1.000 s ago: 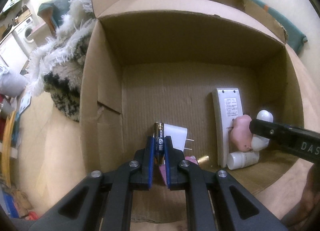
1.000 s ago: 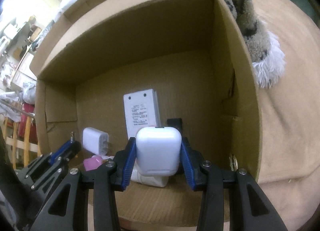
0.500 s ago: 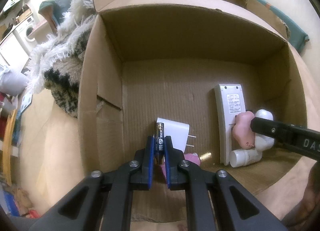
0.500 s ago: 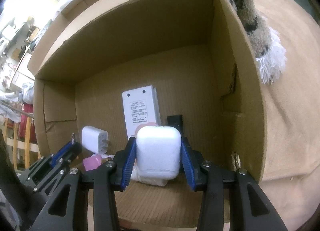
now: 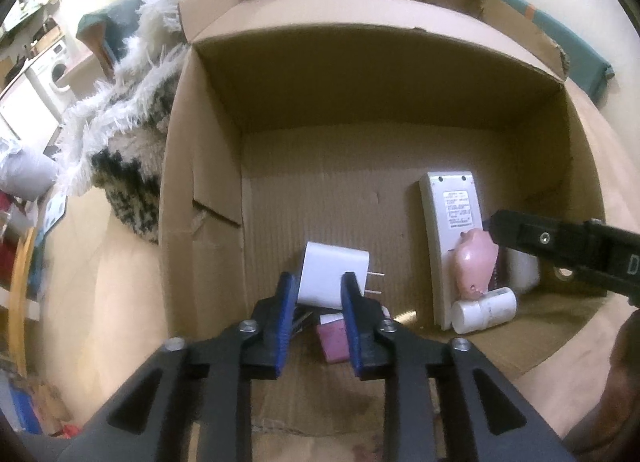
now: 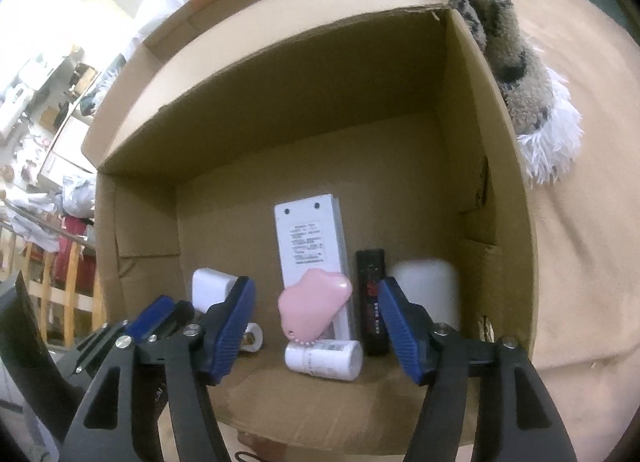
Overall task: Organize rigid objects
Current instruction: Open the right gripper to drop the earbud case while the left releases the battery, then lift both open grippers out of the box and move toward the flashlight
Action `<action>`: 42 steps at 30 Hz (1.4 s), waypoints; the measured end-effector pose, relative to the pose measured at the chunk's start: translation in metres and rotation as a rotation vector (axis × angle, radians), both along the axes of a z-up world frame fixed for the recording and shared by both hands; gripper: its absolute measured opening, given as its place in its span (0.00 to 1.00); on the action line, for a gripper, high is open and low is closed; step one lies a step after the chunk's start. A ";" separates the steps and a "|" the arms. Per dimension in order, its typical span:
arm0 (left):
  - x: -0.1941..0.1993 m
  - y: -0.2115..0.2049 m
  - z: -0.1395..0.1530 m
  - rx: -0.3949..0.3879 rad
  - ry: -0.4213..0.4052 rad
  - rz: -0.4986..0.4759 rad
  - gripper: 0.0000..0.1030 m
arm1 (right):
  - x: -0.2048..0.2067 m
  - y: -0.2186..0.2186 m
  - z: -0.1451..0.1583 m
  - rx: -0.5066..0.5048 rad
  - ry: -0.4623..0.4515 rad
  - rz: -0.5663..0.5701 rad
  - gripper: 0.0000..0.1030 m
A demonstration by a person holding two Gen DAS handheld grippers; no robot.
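Both grippers reach into an open cardboard box (image 5: 200, 201) (image 6: 480, 121). My left gripper (image 5: 318, 282) is opening with nothing between its blue pads. A white charger plug (image 5: 332, 274) (image 6: 208, 286) lies just beyond them and a pink block (image 5: 334, 342) just below. I cannot make out the battery. My right gripper (image 6: 316, 290) is also opening, and nothing is held. The white earbud case (image 6: 428, 290) rests on the box floor by its right finger. Ahead lie a pink pig-shaped thing (image 6: 314, 302), a white remote (image 6: 310, 238) (image 5: 452, 221), a black stick (image 6: 372, 302) and a white bottle (image 6: 324, 356) (image 5: 484, 308).
The box stands on a tan surface (image 6: 580, 262). A shaggy white and dark throw (image 5: 120, 133) (image 6: 520, 73) lies against the box's outer wall. The far half of the box floor (image 5: 340, 201) is bare. Furniture and a washing machine (image 5: 56, 69) show at the far left.
My left gripper opened and the battery is gone from its pads. My right gripper opened too, and the white earbud case now lies on the box floor.
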State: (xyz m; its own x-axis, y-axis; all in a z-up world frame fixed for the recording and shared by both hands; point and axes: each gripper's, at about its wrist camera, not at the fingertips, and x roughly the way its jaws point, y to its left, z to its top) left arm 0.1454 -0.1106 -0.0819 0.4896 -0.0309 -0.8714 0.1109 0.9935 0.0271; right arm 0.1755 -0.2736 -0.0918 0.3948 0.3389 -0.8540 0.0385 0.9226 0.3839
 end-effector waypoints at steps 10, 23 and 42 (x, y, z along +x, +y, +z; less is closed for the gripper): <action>-0.005 -0.004 0.018 0.025 -0.059 -0.013 0.62 | -0.007 -0.010 0.012 0.056 -0.047 -0.011 0.79; -0.031 0.014 0.037 0.039 -0.091 -0.015 0.63 | -0.039 -0.021 0.027 0.038 -0.079 -0.041 0.82; -0.084 0.056 0.043 -0.040 -0.045 0.084 0.63 | -0.108 -0.029 0.021 0.104 -0.050 -0.184 0.82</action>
